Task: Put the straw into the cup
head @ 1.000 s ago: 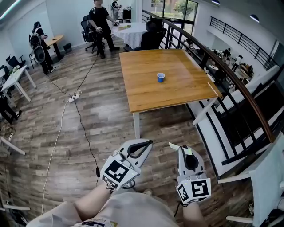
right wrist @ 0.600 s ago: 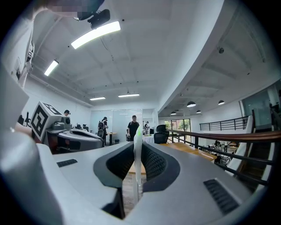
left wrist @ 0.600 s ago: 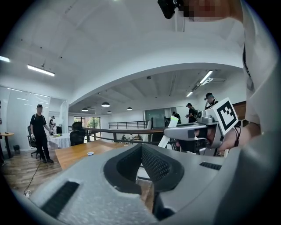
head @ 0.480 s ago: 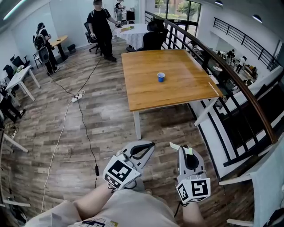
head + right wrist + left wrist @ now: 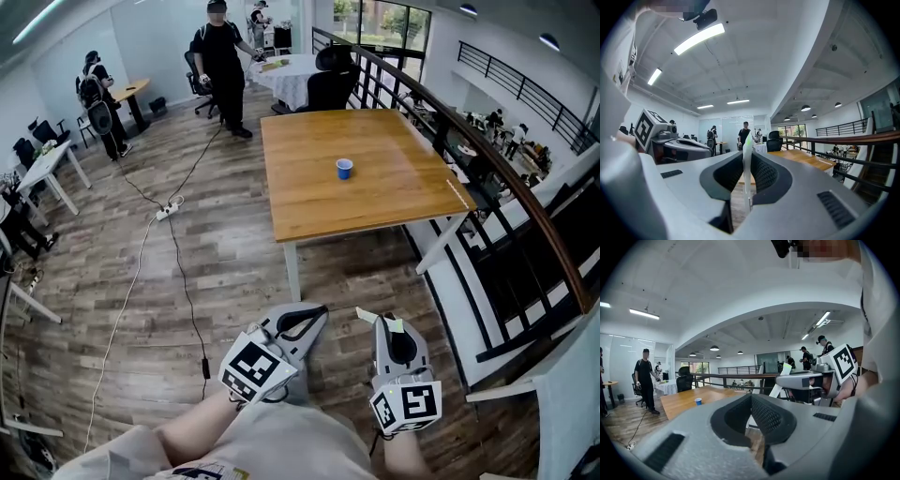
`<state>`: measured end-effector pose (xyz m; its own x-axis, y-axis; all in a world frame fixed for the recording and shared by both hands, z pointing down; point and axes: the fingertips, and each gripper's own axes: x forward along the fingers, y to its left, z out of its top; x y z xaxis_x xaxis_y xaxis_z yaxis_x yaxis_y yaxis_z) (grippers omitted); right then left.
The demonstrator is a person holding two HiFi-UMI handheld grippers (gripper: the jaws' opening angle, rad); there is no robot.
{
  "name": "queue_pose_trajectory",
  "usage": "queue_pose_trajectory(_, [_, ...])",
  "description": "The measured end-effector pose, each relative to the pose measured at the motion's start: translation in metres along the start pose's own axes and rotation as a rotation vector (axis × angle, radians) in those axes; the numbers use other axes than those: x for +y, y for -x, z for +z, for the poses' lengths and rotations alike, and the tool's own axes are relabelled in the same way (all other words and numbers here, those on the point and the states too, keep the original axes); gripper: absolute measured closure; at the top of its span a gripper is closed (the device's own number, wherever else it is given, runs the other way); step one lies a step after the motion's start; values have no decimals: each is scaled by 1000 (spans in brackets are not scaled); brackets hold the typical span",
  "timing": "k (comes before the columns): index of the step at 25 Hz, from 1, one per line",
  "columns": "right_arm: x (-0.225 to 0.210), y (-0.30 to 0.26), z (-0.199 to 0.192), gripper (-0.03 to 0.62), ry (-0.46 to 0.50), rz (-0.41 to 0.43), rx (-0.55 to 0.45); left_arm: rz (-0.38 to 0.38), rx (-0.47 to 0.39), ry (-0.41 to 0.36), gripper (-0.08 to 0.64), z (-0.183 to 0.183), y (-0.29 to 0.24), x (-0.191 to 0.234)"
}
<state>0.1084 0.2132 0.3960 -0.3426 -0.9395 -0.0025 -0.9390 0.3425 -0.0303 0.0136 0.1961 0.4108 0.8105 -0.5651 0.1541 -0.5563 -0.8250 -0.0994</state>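
- Presently the right gripper (image 5: 386, 321) is clamping the paper-wrapped straw (image 5: 748, 168) between its pads. The left gripper (image 5: 315, 313) is carrying nothing, its jaws lying together.
- Straw and both grippers are hovering above the plank floor (image 5: 225, 253), well apart from the wooden table (image 5: 403, 192) and off its near edge.
- Blue cup (image 5: 344, 168) is standing upright near the table's middle, with no straw showing in it.
- Progress, as judged: the pick-up is looking complete, while the approach to the table and the insertion are remaining.
- Straw's long axis is running roughly upright across the jaws, leaning slightly, its green-tipped end pointing upward.
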Motion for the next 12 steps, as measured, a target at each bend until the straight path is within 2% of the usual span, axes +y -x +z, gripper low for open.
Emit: queue_pose_trajectory(12, [-35,-69,-13,538,10,14,-10,49,-19,30,546,-16,-49,66])
